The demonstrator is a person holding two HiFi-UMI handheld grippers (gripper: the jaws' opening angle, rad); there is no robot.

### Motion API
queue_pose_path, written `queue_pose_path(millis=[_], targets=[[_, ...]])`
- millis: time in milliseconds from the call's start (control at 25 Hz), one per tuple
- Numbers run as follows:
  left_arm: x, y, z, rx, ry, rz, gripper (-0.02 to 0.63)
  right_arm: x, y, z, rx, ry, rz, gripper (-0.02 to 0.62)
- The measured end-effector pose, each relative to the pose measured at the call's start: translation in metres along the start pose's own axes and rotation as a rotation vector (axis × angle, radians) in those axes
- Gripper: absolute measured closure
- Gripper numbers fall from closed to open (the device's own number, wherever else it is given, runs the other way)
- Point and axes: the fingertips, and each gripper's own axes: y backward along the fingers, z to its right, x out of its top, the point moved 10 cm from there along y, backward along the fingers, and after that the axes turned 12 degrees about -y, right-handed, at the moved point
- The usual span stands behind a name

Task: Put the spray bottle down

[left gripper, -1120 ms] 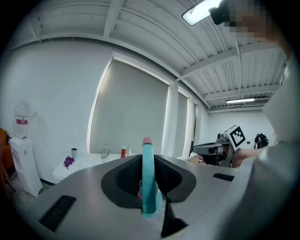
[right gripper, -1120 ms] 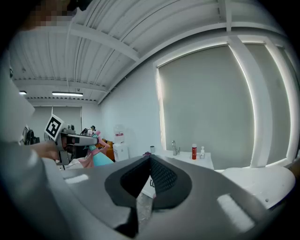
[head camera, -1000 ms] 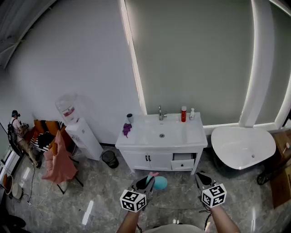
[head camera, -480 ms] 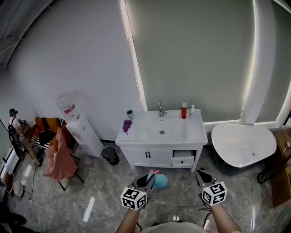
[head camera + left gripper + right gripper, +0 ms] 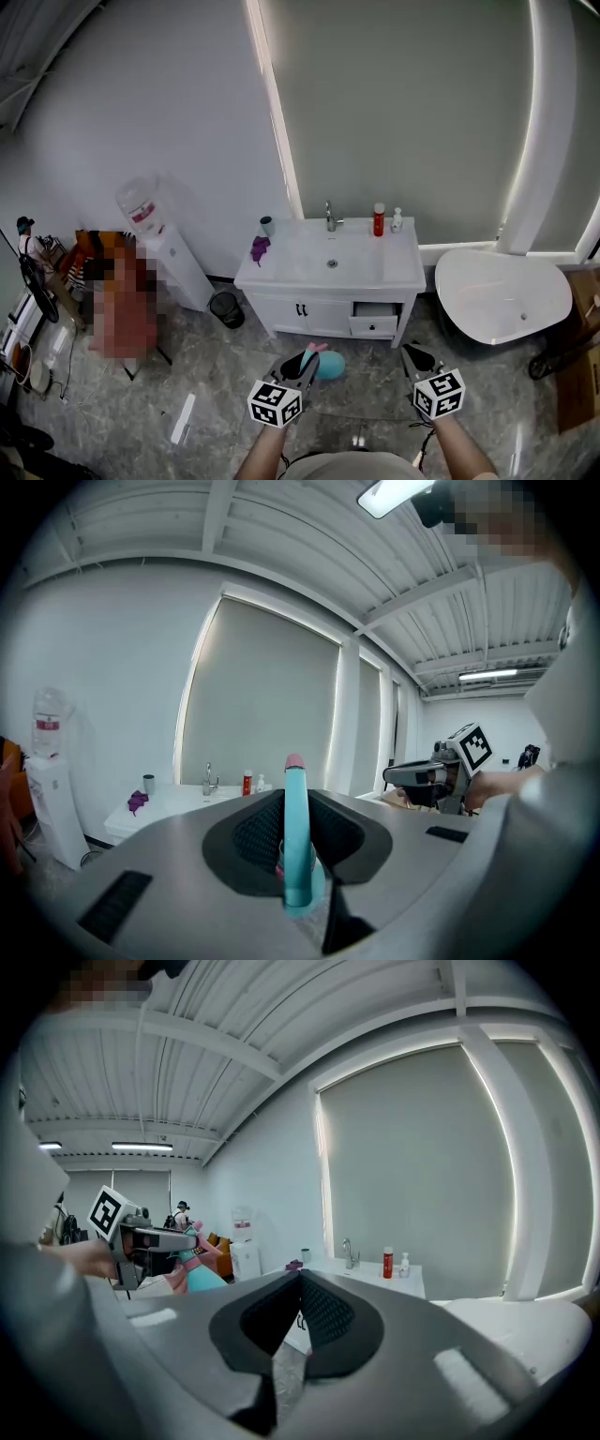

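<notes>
Both grippers crept a touch closer to the sink surface (image 5: 291,274) over the last second. Left gripper (image 5: 306,364) has its jaws clamped on the teal spray bottle (image 5: 331,367), pink tip up, held in the air above the floor (image 5: 216,384), at 6 o'clock from the sink. Right gripper (image 5: 413,355), off at the bottle's 3 o'clock, has jaws together with nothing in them.

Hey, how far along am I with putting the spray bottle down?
Done: nothing yet. In hand: the teal plastic spray bottle with a pink top sits clamped in the left gripper, over the floor, short of the white vanity counter; the right gripper is shut and empty. Left: reach a surface, probably that counter, set it down and release.
</notes>
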Motion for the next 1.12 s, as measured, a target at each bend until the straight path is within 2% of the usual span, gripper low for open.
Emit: queue_pose_path(millis=[320,560,840,1120], targets=[[-0.005,-0.013,0.016,0.022,0.016,-0.007,0.538,-0.004,-0.001,0.024,0.022,0.002,-0.025,0.584],[-0.005,-0.023,0.009,0.023,0.020,-0.019,0.538,-0.003,-0.015,0.030,0.030,-0.004,-0.039,0.586],[-0.014,-0.051,-0.022,0.007,0.031,-0.022,0.538,-0.004,-0.046,0.043,-0.003,-0.012,-0.043,0.584],[-0.016,-0.096,-0.074,-0.025,0.046,-0.010,0.538,0.012,-0.103,0.055,-0.035,0.006,-0.033,0.584]])
